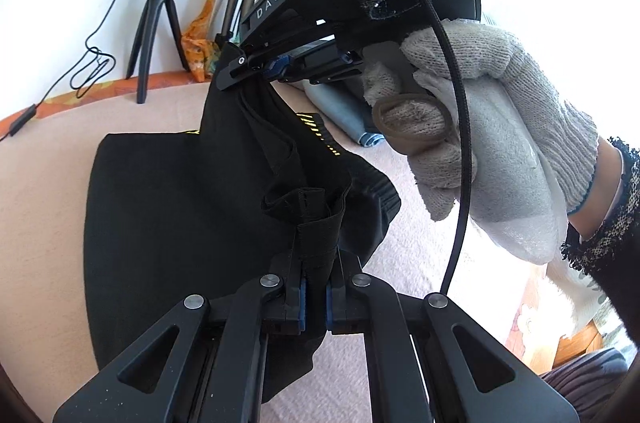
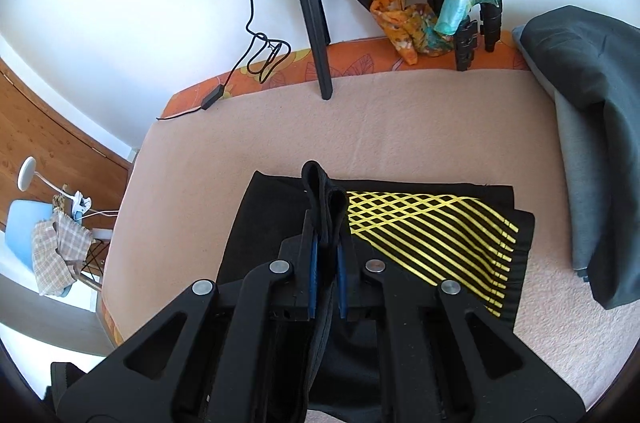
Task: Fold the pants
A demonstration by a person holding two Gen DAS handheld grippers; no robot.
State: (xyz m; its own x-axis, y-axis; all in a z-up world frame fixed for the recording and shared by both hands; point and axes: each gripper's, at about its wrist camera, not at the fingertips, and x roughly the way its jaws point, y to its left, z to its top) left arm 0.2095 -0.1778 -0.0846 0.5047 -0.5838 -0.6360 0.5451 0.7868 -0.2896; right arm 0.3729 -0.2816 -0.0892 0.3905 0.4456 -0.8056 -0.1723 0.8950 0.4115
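Black pants (image 2: 432, 223) w/ a yellow lattice print lay on the pink blanket (image 2: 240, 159) covering the bed, part flat, part lifted by both grippers. In the right wrist view the flat portion sat dead centre, print running toward 3 o'clock; a grey-green folded garment (image 2: 592, 127) lay at 3 o'clock near the blanket edge, apart from the pants. Ring-light tripod (image 2: 312, 7) stood at 12, scarves (image 2: 404, 23) at 1.

Handling, as a guess: light, soft knit, no stiffness, so it will sag and bunch wherever unsupported. Ribbed band (image 1: 384, 199) looked thicker and less slippery, prob the best grab point; a pinch on single-layer fabric could slide out. Not fragile.

Left gripper (image 1: 315, 303): jaws nearly closed, clamped on a bunched strip of black band fabric that stuck up between the blue pads (image 1: 301, 307). Cloth draped from it toward 11 o'clock, up to the other tool.

Right gripper (image 2: 326, 287): jaws narrow, pinching a folded loop of the black fabric, loop poking out past the tips at 12 o'clock. From the left wrist view it (image 1: 256, 69) sat at 12, held by a gloved right hand (image 1: 480, 127), fabric hanging off its tip.

Both holds looked firm; pants edge was raised off the blanket between them.
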